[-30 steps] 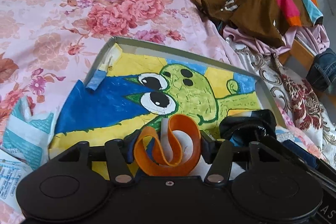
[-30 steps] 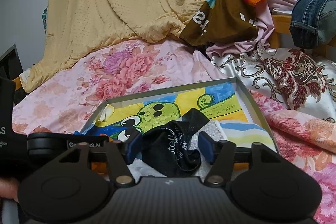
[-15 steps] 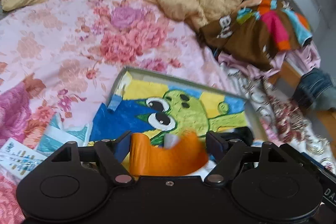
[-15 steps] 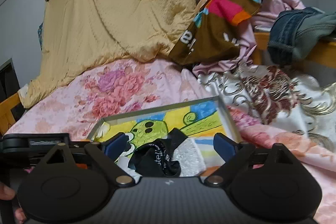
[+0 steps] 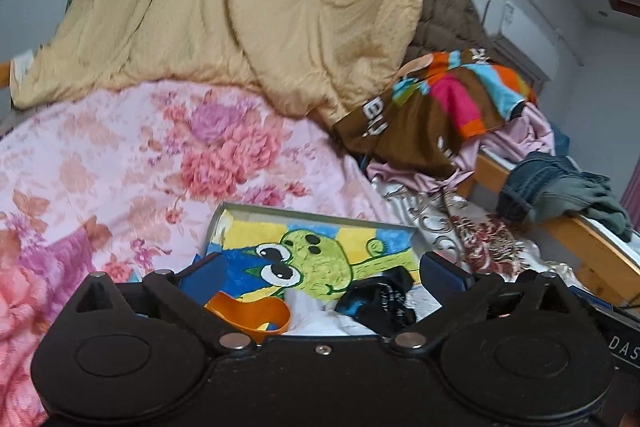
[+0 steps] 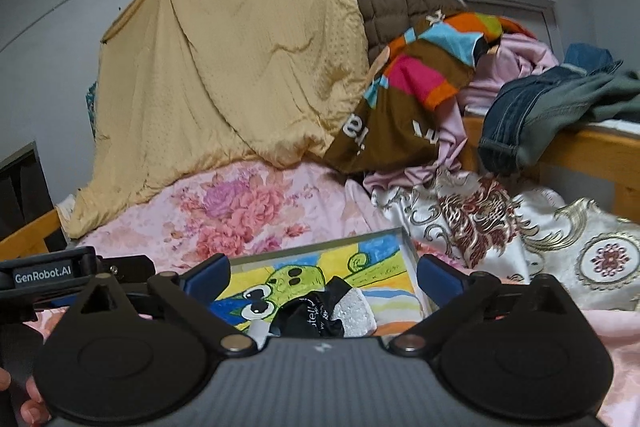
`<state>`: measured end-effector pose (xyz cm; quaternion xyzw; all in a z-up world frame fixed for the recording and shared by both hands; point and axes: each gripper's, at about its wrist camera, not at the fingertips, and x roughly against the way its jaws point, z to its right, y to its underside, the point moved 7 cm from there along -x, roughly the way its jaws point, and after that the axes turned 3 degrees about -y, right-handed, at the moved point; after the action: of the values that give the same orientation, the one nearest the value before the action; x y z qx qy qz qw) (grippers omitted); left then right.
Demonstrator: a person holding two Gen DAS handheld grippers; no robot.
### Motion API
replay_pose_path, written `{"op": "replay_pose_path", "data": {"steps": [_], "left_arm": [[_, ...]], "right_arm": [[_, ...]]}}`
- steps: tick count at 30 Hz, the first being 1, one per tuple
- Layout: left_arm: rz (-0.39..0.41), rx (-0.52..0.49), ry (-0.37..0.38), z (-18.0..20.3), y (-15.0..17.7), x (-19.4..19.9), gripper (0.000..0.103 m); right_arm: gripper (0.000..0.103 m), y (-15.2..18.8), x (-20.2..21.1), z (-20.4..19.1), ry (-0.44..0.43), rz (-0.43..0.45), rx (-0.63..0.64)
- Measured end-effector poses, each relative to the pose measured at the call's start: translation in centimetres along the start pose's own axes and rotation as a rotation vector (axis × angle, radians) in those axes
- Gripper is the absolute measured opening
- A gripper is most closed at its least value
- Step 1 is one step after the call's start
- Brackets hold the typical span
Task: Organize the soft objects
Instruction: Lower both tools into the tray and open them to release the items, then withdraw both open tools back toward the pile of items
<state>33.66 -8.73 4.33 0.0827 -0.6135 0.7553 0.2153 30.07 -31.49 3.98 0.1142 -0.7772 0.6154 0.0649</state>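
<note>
White "GenRobot.AI" label on black device body [image 6: 42, 275], left edge of right wrist view. White letters "DAS" on black part [image 5: 624, 341], lower right edge of left wrist view, cut off by frame. Large white letters on brown multicoloured garment [image 6: 404, 107], centre right of right wrist view: possibly "el" or "te", folded, incomplete; same garment in left wrist view, letters blurred. Small white print on black fabric item [image 6: 316, 319] in box, lower centre: reads roughly "tell", rest unreadable.
</note>
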Motion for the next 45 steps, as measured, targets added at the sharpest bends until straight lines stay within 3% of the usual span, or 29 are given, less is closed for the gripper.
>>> {"op": "replay_pose_path", "data": {"steps": [9, 23, 38, 45], "left_arm": [[0.032, 0.076, 0.001, -0.6, 1.8, 5.0, 0.102], [0.055, 0.046, -0.015, -2.5, 5.7, 9.9, 0.102], [0.039, 0.017, -0.083, -8.0, 8.2, 10.4, 0.102], [-0.027, 0.007, -0.061, -10.1, 9.9, 9.7, 0.102]], "right_arm": [[0.103, -0.2, 4.8, -0.6, -0.015, 0.041, -0.002], [0.103, 2.8, 8.3, -4.0, -0.048, 0.001, 0.056], [0.103, 6.2, 6.5, -7.2, -0.071, -0.083, 0.169], [0.103, 8.1, 5.6, -8.7, -0.133, -0.115, 0.206]]}}
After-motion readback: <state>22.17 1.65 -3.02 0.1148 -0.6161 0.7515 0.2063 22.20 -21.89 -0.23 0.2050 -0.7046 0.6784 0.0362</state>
